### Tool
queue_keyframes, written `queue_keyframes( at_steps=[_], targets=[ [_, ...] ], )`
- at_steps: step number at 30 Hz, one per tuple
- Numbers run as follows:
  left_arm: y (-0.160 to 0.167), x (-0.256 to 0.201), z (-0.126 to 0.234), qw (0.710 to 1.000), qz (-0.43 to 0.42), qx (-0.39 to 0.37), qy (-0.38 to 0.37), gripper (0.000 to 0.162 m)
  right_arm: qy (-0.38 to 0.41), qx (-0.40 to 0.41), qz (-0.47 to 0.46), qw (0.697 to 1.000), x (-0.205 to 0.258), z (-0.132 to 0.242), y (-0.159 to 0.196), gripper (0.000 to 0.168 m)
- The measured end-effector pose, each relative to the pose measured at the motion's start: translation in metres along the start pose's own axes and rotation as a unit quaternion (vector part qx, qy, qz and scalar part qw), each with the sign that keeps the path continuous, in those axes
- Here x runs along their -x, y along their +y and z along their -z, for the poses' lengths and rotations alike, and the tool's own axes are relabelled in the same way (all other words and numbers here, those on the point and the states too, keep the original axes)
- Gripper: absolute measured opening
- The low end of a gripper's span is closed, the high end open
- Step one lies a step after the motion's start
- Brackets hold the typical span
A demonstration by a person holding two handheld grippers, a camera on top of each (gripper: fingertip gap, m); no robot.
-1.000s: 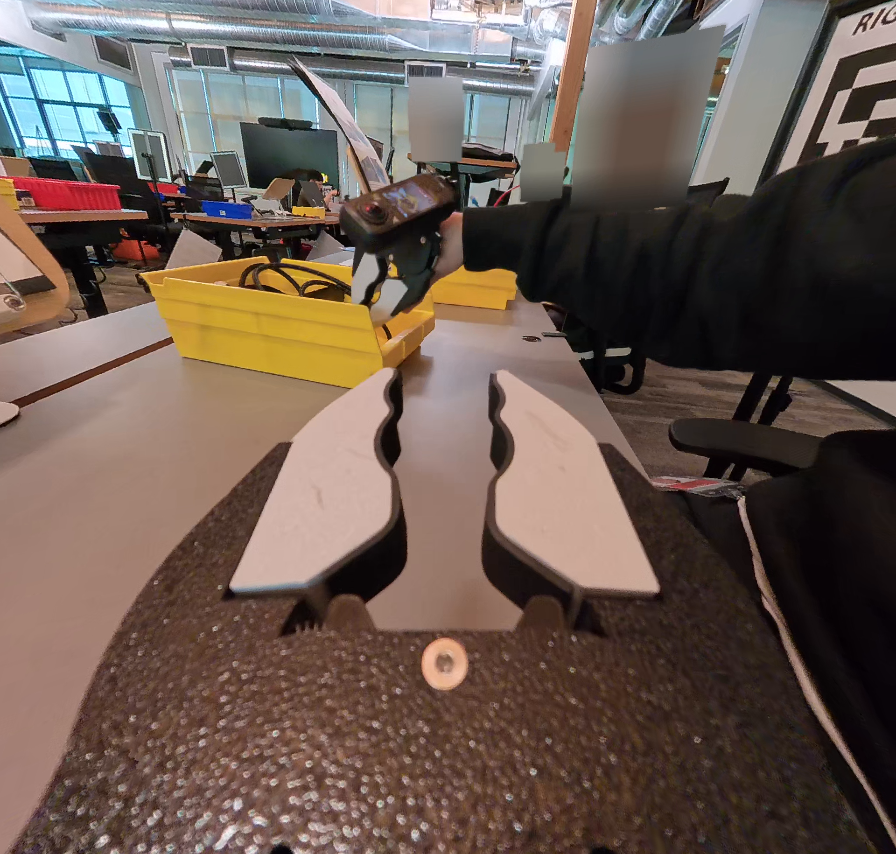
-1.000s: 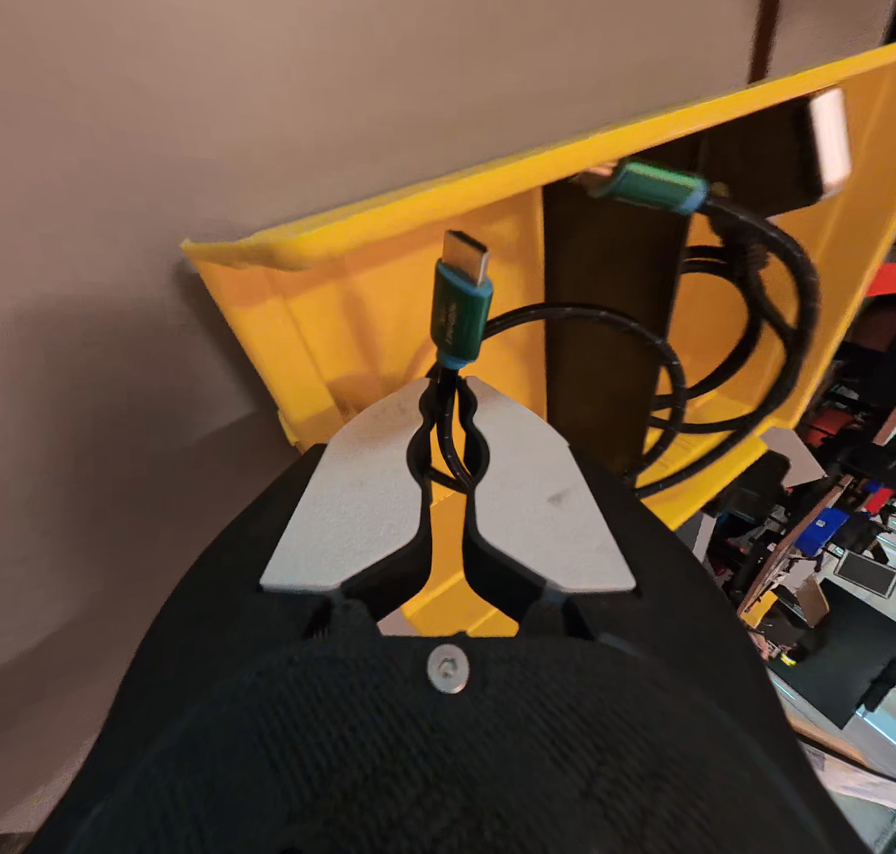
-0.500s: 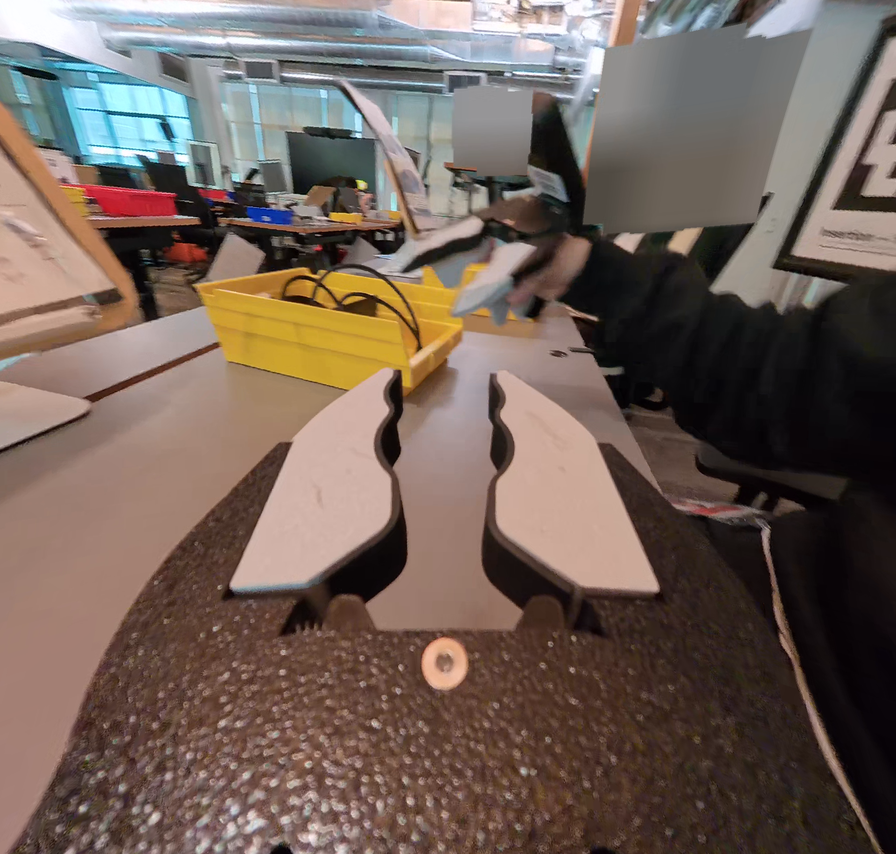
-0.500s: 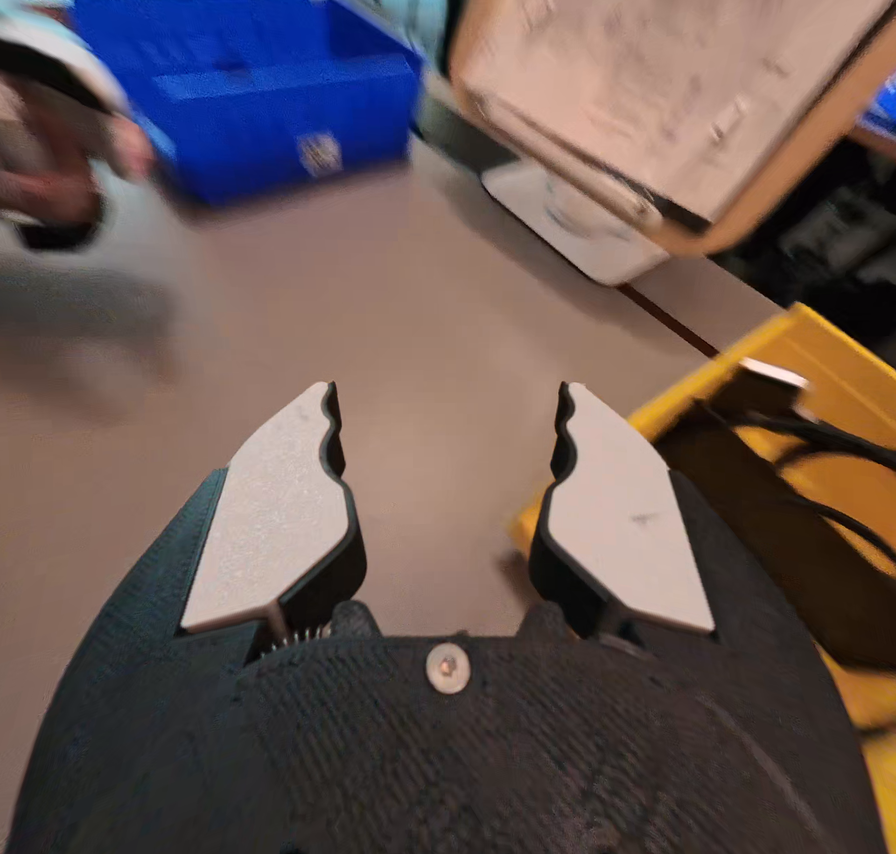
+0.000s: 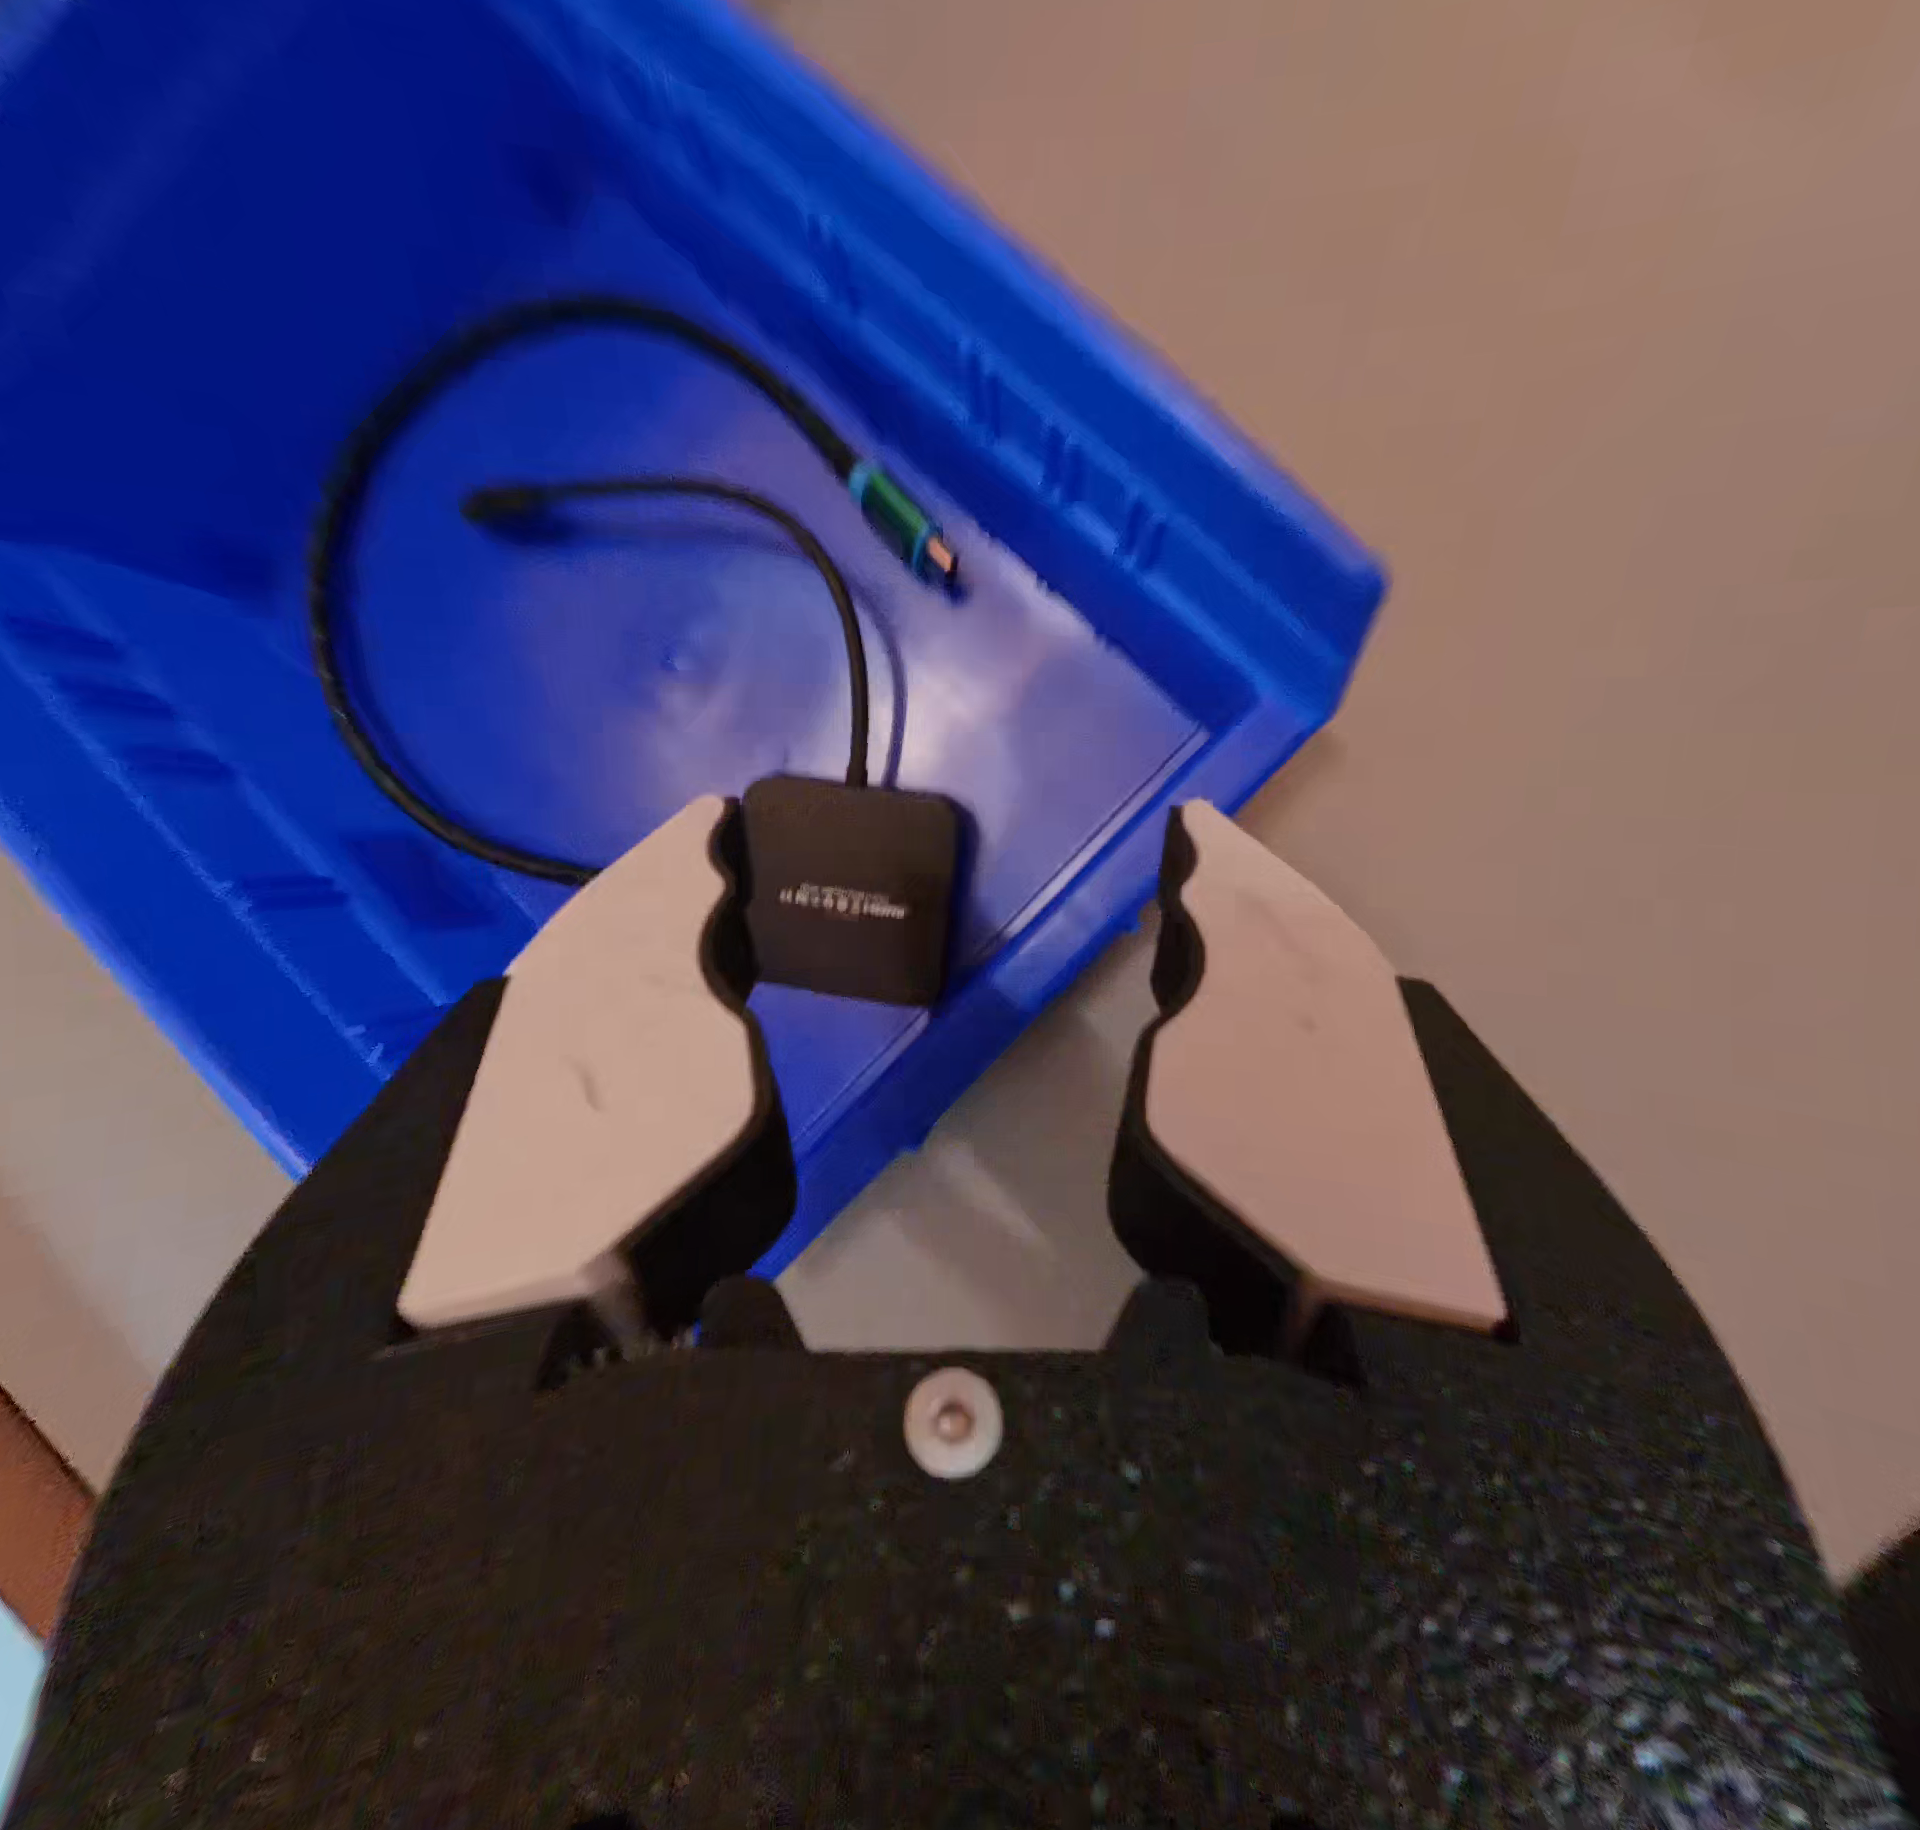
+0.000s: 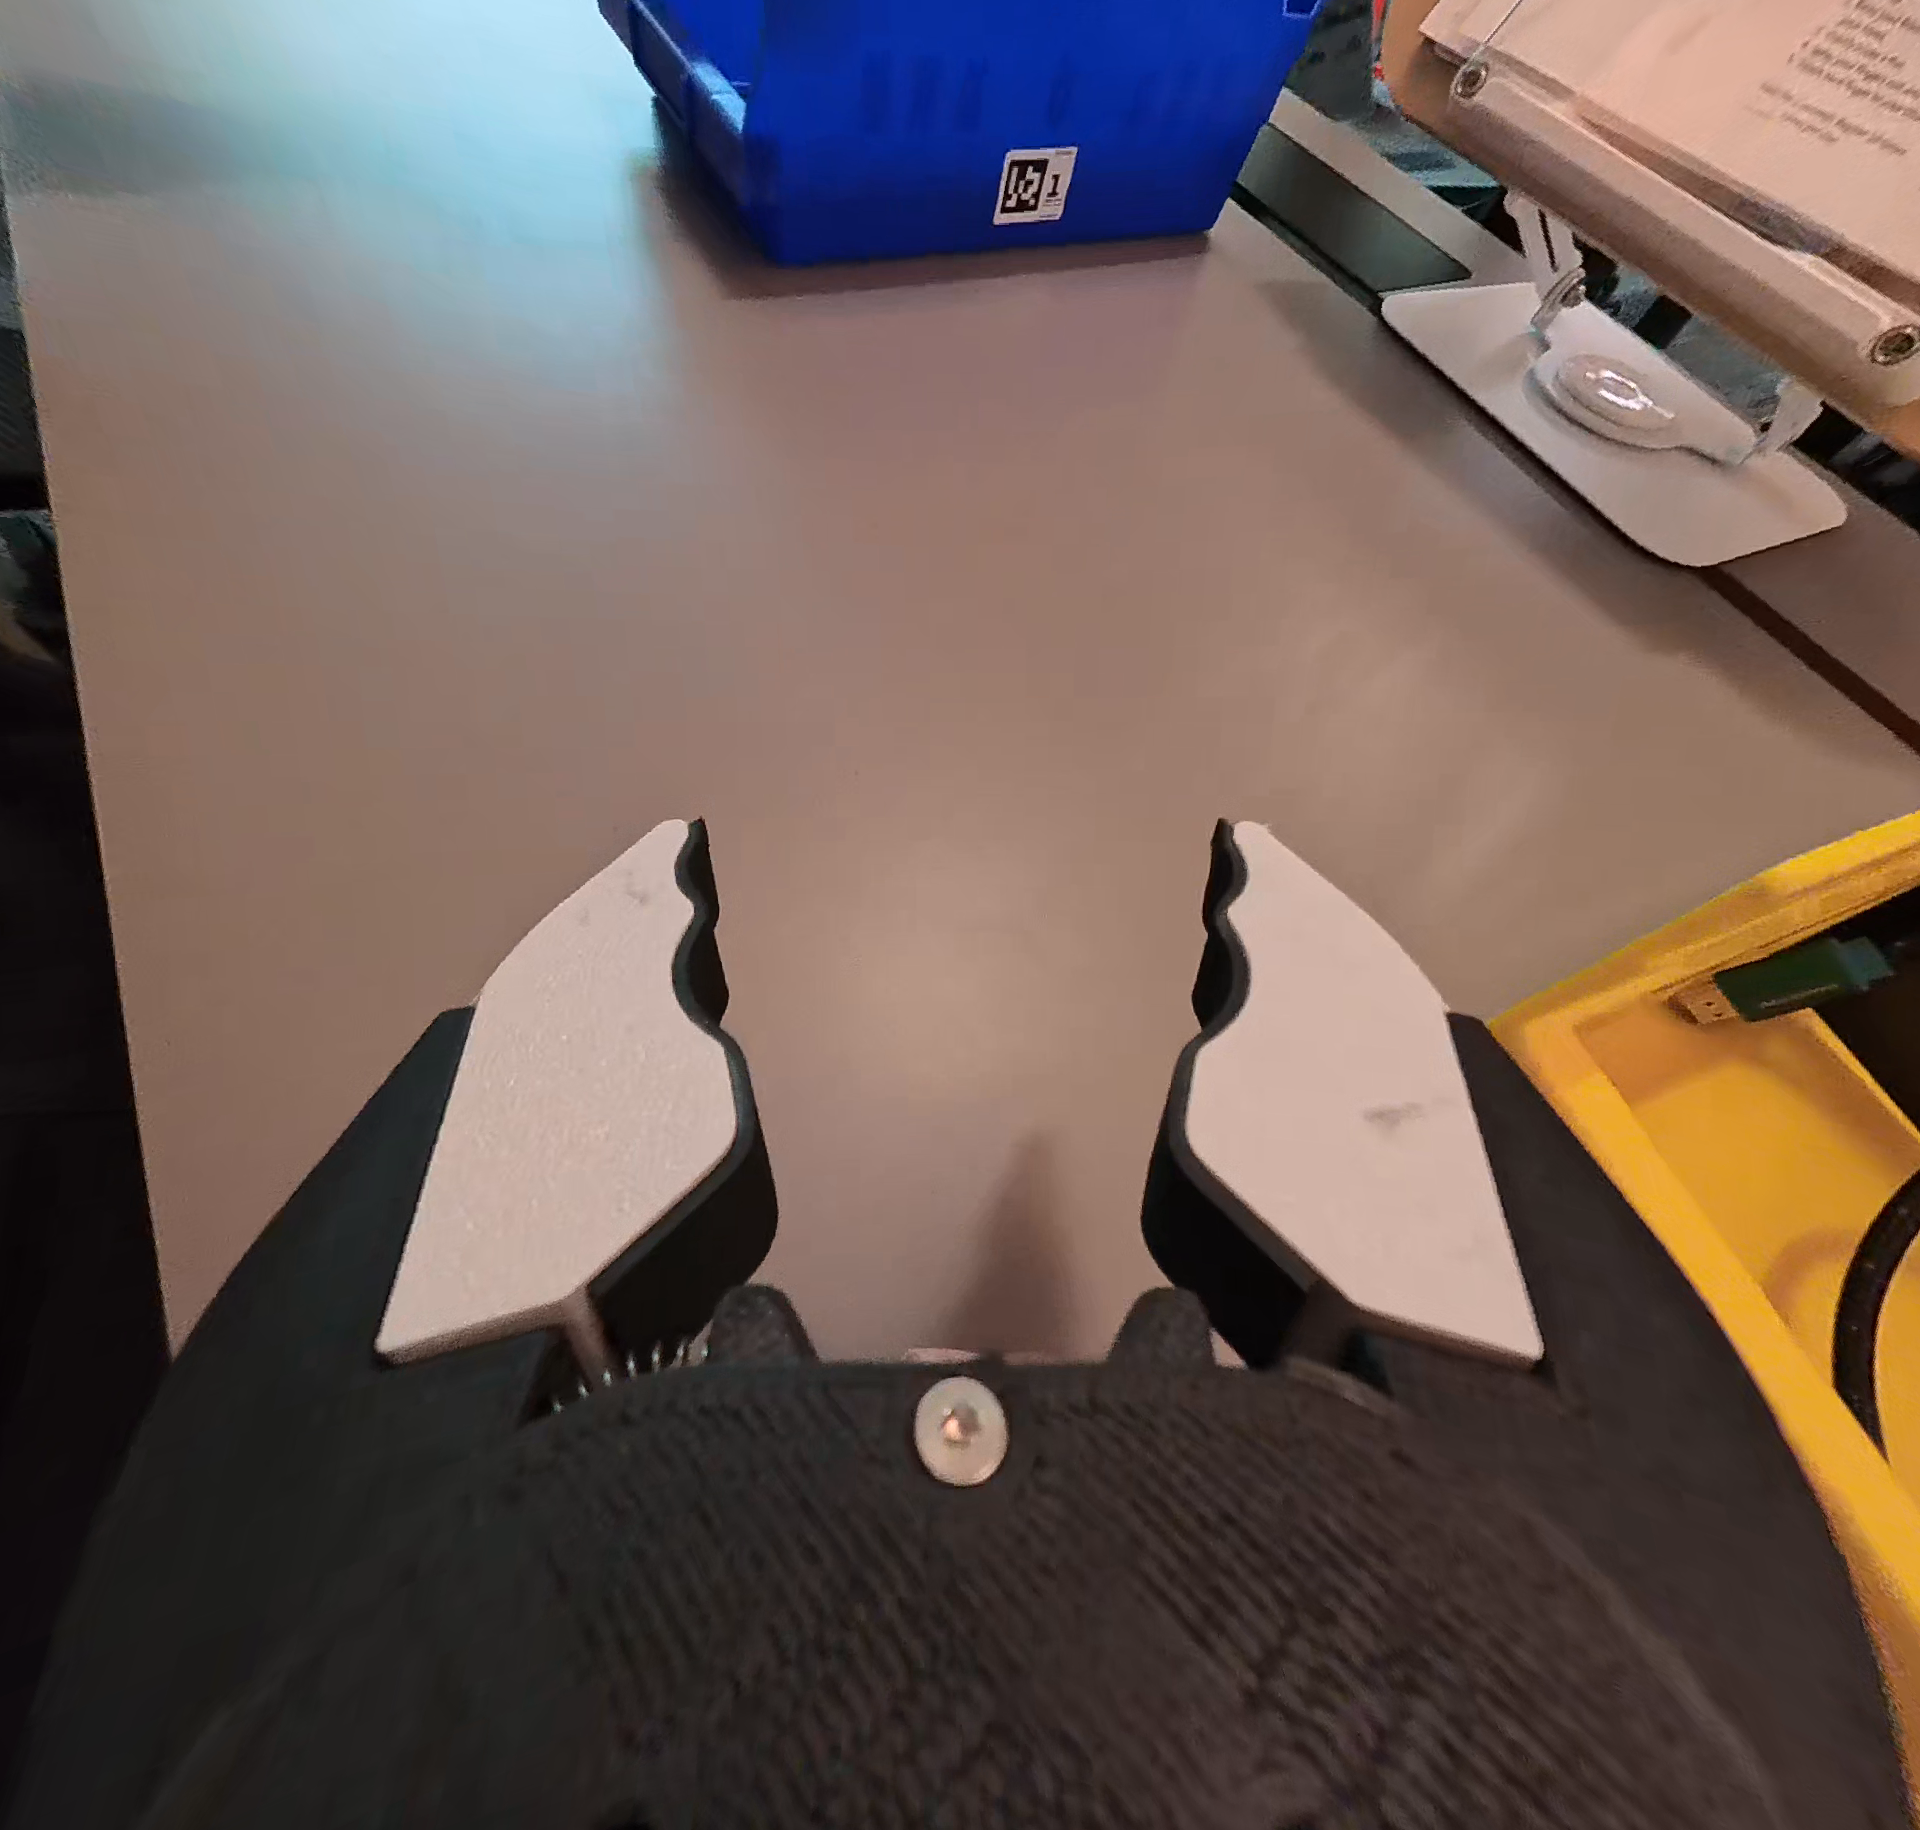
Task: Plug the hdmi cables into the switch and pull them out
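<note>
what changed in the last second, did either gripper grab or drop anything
The right gripper let go of the green-ended hdmi cable it was pinching, opened wide and swung away from the yellow bin to face bare table. The left gripper moved from level over the table to above the blue bin, opening wider over the black switch. Both bins stayed put.

blue bin [image 5: 1091, 409], black switch [image 5: 852, 892], green-collared plug [image 5: 894, 513], yellow bin [image 6: 1704, 1136]
</note>
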State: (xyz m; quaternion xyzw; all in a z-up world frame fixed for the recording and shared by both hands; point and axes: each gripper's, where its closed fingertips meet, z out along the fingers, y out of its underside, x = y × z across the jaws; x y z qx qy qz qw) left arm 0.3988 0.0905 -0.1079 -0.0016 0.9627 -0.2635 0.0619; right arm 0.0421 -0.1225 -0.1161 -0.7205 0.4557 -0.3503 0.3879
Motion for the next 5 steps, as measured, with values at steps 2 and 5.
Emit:
queue_keyframes(
  at_steps=[2, 5],
  targets=[
    [0.012, 0.016, -0.016, 0.996, -0.008, 0.084, -0.004, 0.08, 0.007, 0.003, -0.003, 1.0, -0.004, 0.001, -0.002, 0.09],
    [0.035, 0.033, -0.032, 0.98, 0.026, 0.199, -0.01, 0.081, 0.004, 0.002, 0.013, 1.0, 0.001, 0.006, -0.003, 0.09]
  ],
)
